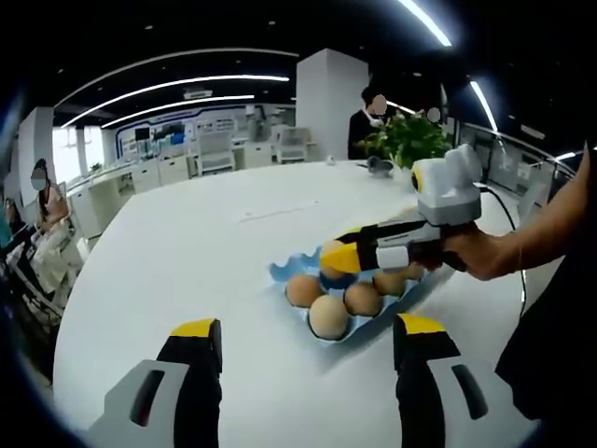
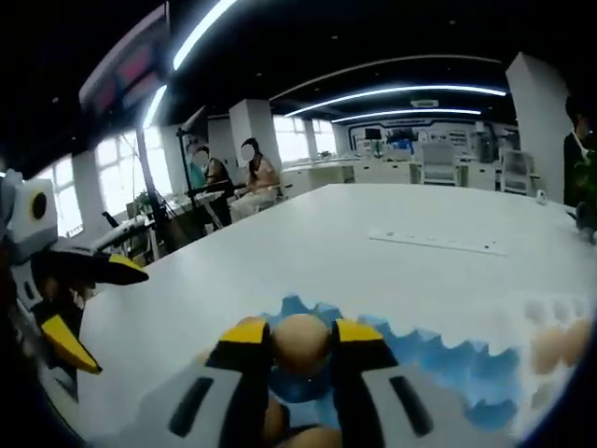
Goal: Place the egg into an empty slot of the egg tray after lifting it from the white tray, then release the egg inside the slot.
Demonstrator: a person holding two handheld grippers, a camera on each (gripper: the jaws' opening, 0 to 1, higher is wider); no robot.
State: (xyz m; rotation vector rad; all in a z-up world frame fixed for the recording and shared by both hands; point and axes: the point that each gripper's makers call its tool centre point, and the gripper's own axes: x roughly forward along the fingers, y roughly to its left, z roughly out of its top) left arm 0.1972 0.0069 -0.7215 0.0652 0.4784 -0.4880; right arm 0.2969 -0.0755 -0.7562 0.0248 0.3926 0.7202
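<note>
Egg (image 2: 300, 343) sits clamped between the right gripper (image 2: 300, 347) jaws, directly over the blue egg tray (image 2: 448, 369), white tray (image 2: 560, 313) far right. In the left gripper view, the left gripper (image 1: 306, 338) hangs open near the eggs (image 1: 328, 315); the right gripper (image 1: 340, 258) is nearer the slots.

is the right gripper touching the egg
Touching. The right gripper view shows the right gripper with both yellow tips pressed against the sides of the egg, no gap, above the blue egg tray.
</note>
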